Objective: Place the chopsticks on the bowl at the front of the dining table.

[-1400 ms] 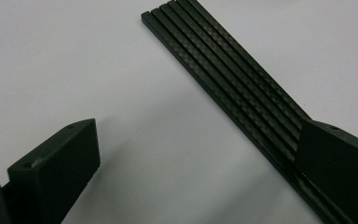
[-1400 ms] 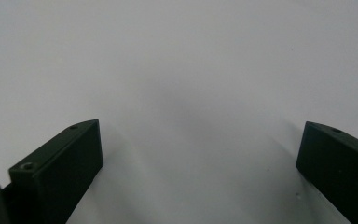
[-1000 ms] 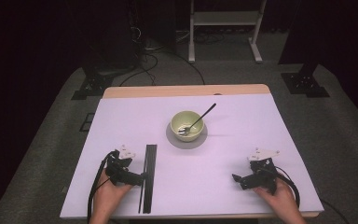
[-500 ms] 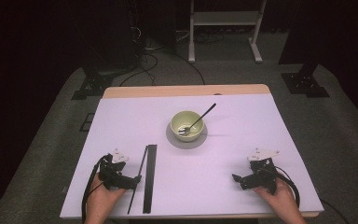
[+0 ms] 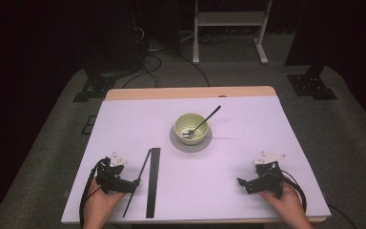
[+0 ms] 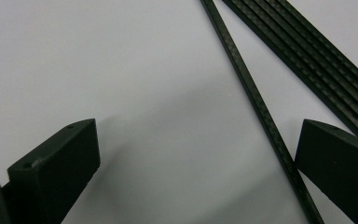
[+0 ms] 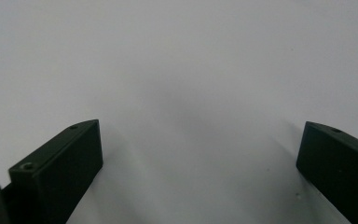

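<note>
One thin black rod split off from its bundle, lower left of the high view.

Wide-open jaws of the left gripper [image 5: 134, 182] straddle the rod [image 6: 256, 105], angled away from the four-rod bundle [image 5: 153, 181], likely for picking singly; the right gripper [image 5: 240, 182] rests wide open, empty.

Bright, evenly lit table [image 5: 228, 191]; dark, dim surroundings.

one black strip [image 5: 136, 182] skewed aside, left claw [image 5: 132, 184] nearer

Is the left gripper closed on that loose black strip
No, the left gripper is open, and the loose black strip lies on the table between its jaws.
</note>
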{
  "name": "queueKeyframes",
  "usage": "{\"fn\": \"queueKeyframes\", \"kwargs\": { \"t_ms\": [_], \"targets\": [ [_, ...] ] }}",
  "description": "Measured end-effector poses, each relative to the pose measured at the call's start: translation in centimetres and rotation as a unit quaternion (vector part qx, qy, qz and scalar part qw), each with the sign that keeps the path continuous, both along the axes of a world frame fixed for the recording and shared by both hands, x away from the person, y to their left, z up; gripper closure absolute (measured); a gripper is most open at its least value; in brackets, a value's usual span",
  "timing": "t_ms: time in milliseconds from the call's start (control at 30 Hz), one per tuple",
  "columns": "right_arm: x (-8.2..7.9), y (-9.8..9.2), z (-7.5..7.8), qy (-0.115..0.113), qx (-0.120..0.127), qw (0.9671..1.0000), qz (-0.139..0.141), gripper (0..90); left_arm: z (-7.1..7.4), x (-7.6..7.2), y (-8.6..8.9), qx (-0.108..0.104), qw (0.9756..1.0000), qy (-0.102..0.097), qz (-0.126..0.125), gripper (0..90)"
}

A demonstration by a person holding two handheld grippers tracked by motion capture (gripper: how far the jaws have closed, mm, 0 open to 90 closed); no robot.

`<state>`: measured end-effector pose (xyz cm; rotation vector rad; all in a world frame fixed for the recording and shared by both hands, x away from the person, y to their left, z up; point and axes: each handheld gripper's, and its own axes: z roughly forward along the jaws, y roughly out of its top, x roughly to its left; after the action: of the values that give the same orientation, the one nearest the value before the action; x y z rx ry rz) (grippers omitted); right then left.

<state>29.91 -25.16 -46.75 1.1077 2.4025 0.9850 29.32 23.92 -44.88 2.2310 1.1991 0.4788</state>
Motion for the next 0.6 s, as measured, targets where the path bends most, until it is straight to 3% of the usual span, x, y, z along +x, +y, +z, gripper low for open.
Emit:
{"fn": "queueKeyframes", "kwargs": {
  "t_ms": [600],
  "targets": [
    [0.0,0.0,0.0,0.000,0.000,1.0000,0.000,0.0,0.2,0.4,1.2,0.014,0.9998,-0.005,0.013,0.0]
  ]
}}
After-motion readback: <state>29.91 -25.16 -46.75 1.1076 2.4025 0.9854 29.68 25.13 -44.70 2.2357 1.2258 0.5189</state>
